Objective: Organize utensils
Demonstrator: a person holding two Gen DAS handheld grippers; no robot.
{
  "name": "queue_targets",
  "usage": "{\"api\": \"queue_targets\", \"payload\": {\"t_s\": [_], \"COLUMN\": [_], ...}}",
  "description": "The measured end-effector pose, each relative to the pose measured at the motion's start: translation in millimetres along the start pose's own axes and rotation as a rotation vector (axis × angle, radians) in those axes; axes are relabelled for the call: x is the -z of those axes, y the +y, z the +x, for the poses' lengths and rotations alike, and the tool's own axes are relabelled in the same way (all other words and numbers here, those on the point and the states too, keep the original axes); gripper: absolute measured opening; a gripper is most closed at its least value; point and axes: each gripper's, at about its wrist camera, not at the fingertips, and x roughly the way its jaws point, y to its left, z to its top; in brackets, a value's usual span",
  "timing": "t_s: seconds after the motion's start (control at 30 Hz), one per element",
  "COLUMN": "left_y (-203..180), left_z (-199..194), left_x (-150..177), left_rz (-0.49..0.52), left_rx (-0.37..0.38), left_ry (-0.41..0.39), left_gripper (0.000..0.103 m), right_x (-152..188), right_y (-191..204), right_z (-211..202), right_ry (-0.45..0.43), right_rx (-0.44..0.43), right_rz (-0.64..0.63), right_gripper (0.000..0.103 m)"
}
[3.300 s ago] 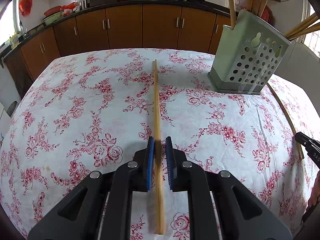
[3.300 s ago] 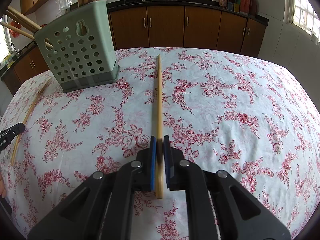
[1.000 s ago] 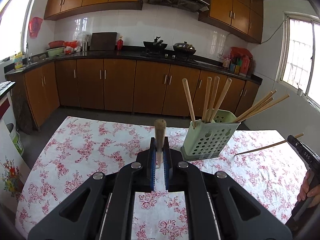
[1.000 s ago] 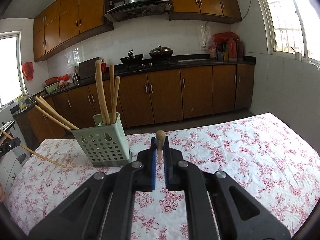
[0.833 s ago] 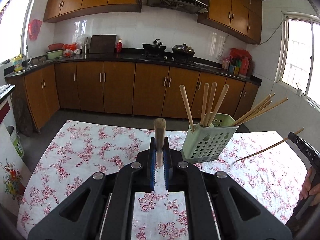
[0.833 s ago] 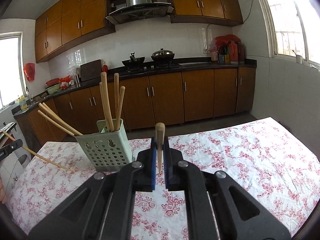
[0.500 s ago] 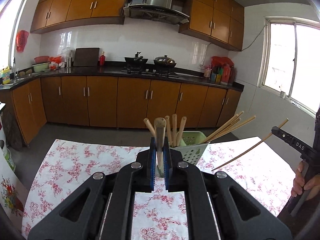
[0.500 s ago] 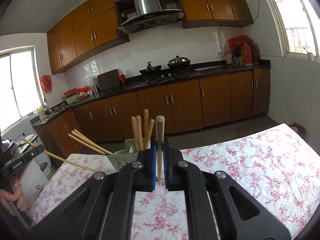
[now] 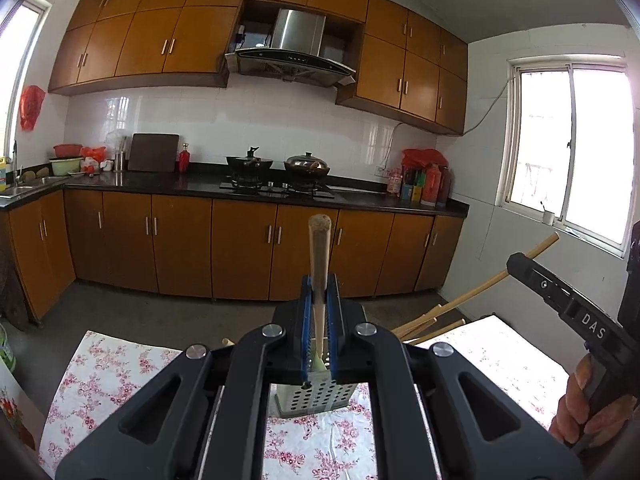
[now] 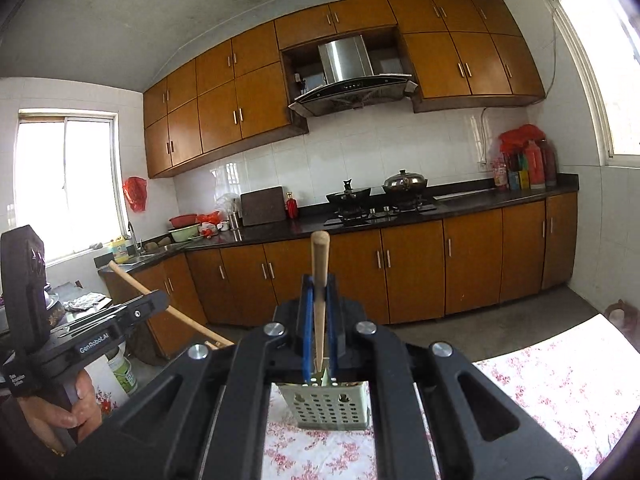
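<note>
My left gripper [image 9: 319, 320] is shut on a wooden chopstick [image 9: 319, 256] that stands upright, its lower tip over the pale green perforated utensil holder [image 9: 316, 398]. My right gripper [image 10: 319, 320] is shut on a second wooden chopstick [image 10: 319, 276], also upright above the same holder [image 10: 326, 406]. Most of the holder is hidden behind the gripper bodies. Several chopsticks [image 9: 424, 326] lean out of it. The right gripper body [image 9: 576, 312] shows in the left view, the left gripper body [image 10: 96, 334] in the right view.
The holder stands on a table with a red floral cloth [image 9: 108, 372]. Behind are brown kitchen cabinets [image 9: 240, 256] and a dark counter with a stove and pots [image 9: 280, 168]. A window [image 9: 572, 148] is at the right.
Both grippers have risen and tilted up with their chopsticks, moving in over the holder. The holder now sits directly below both grippers, mostly hidden by them.
</note>
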Motion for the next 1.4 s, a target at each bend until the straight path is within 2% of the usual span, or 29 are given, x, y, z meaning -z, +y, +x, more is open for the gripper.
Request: {"api": "queue_targets", "payload": {"t_s": [0.1, 0.3, 0.63, 0.7, 0.77, 0.83, 0.87, 1.03, 1.17, 1.23, 1.27, 1.3, 1.33, 1.4], "left_y": [3.1, 9.8, 10.1, 11.7, 14.2, 13.7, 13.4, 15.1, 15.6, 15.0, 14.9, 15.1, 15.3, 17.2], "left_z": [18.1, 47.5, 70.9, 66.4, 60.3, 56.9, 54.1, 37.1, 19.7, 10.9, 6.0, -1.2, -5.7, -18.2], "left_x": [2.8, 13.4, 23.9, 24.1, 21.3, 17.1, 14.4, 6.0, 4.5, 6.1, 7.9, 11.9, 14.9, 24.4], "left_rz": [-0.017, -0.026, -0.037, -0.057, -0.070, -0.080, -0.086, -0.110, -0.110, -0.093, -0.084, -0.075, -0.073, -0.073], "left_rx": [-0.014, -0.030, -0.022, -0.013, -0.003, -0.005, -0.004, 0.004, 0.008, 0.004, -0.002, -0.010, -0.012, -0.011], "left_ry": [0.031, 0.102, 0.165, 0.161, 0.149, 0.133, 0.121, 0.078, 0.053, 0.044, 0.037, 0.030, 0.027, 0.019], "left_gripper": [0.007, 0.007, 0.007, 0.008, 0.013, 0.033, 0.037, 0.041, 0.047, 0.057, 0.061, 0.068, 0.076, 0.085], "right_x": [1.2, 11.8, 33.9, 34.5, 33.3, 31.8, 30.2, 24.0, 22.3, 22.4, 23.5, 25.5, 26.5, 31.4], "right_y": [1.7, -5.4, -11.1, -11.5, -13.6, -16.2, -17.7, -21.6, -17.0, -13.5, -11.0, -8.5, -6.8, -4.5], "right_z": [20.2, 72.2, 108.4, 106.0, 97.5, 89.3, 85.0, 64.0, 43.4, 32.6, 26.5, 19.3, 14.3, 1.9], "right_ry": [0.019, 0.119, 0.205, 0.196, 0.170, 0.152, 0.142, 0.093, 0.053, 0.034, 0.024, 0.014, 0.006, -0.007], "right_rx": [0.020, 0.047, 0.065, 0.067, 0.074, 0.074, 0.074, 0.079, 0.081, 0.085, 0.086, 0.086, 0.084, 0.077], "right_rz": [-0.011, 0.002, 0.004, 0.006, 0.010, 0.017, 0.020, 0.028, 0.010, -0.012, -0.022, -0.030, -0.033, -0.031], "right_gripper": [0.007, 0.007, 0.009, 0.020, 0.028, 0.031, 0.034, 0.045, 0.060, 0.068, 0.076, 0.084, 0.087, 0.097]}}
